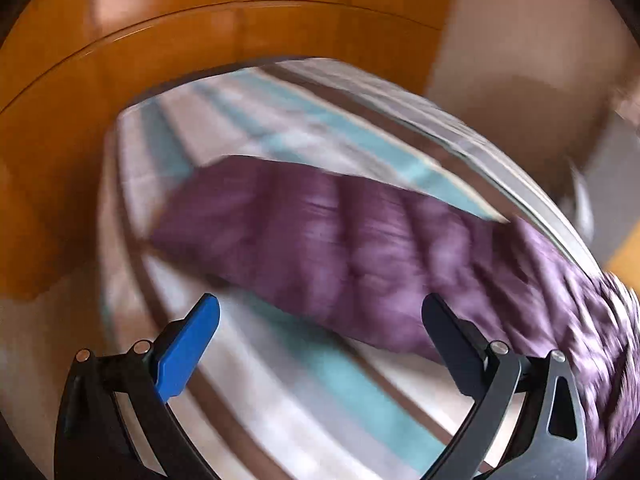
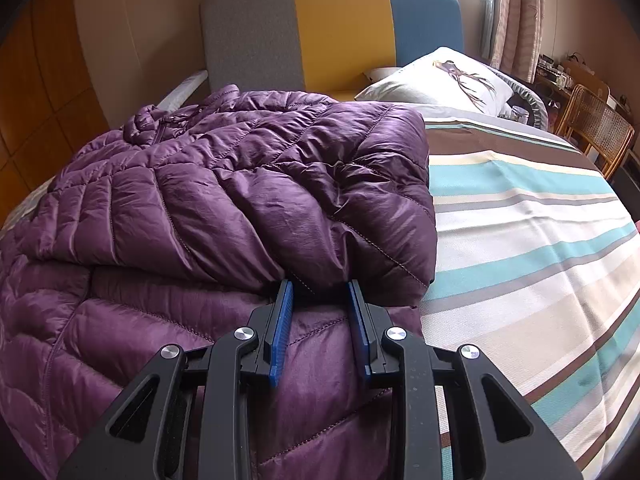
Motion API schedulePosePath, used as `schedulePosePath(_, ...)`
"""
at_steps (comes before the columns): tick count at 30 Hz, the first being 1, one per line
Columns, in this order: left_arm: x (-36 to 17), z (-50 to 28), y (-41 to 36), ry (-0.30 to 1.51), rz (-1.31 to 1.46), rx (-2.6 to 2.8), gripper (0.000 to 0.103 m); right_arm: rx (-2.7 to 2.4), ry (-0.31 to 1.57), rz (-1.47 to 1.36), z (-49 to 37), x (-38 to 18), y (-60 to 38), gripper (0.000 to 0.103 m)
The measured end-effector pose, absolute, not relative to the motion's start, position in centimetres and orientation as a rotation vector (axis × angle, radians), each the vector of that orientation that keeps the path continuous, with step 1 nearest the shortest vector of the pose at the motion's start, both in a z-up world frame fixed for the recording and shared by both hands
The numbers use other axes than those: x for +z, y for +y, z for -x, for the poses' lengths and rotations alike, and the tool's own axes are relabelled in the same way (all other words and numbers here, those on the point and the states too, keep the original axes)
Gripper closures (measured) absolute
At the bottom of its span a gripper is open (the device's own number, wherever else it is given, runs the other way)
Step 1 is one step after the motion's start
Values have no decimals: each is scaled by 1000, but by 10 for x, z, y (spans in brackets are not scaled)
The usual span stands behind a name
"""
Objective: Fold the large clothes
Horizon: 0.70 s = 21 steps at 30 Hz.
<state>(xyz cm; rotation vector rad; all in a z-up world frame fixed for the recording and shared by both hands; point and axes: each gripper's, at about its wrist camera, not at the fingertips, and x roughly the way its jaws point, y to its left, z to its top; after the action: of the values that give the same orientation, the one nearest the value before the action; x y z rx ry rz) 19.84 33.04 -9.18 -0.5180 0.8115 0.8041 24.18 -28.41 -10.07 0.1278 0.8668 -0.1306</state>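
Note:
A purple quilted puffer jacket (image 2: 240, 200) lies on the striped bed, with its upper part folded over onto the lower part. My right gripper (image 2: 319, 286) is at the folded part's near edge, shut on a bulge of the jacket fabric between its blue pads. In the blurred left wrist view the jacket (image 1: 320, 248) stretches across the bed. My left gripper (image 1: 320, 304) hovers above it, open wide with nothing between its fingers.
The striped bedsheet (image 2: 520, 240) spreads to the right of the jacket. A pillow (image 2: 440, 76) lies by the grey, yellow and blue headboard (image 2: 340, 28). A wicker chair (image 2: 596, 128) stands far right. An orange wooden wardrobe (image 1: 120, 80) lines the bed's other side.

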Motion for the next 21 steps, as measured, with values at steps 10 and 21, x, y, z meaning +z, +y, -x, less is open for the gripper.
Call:
schedulePosePath(10, -119, -186, 394, 723, 816, 852, 34, -138, 870, -111, -243, -101, -282, 75)
schedulePosePath(21, -92, -203, 359, 606, 752, 824, 96, -139, 869, -108, -243, -101, -281, 75)
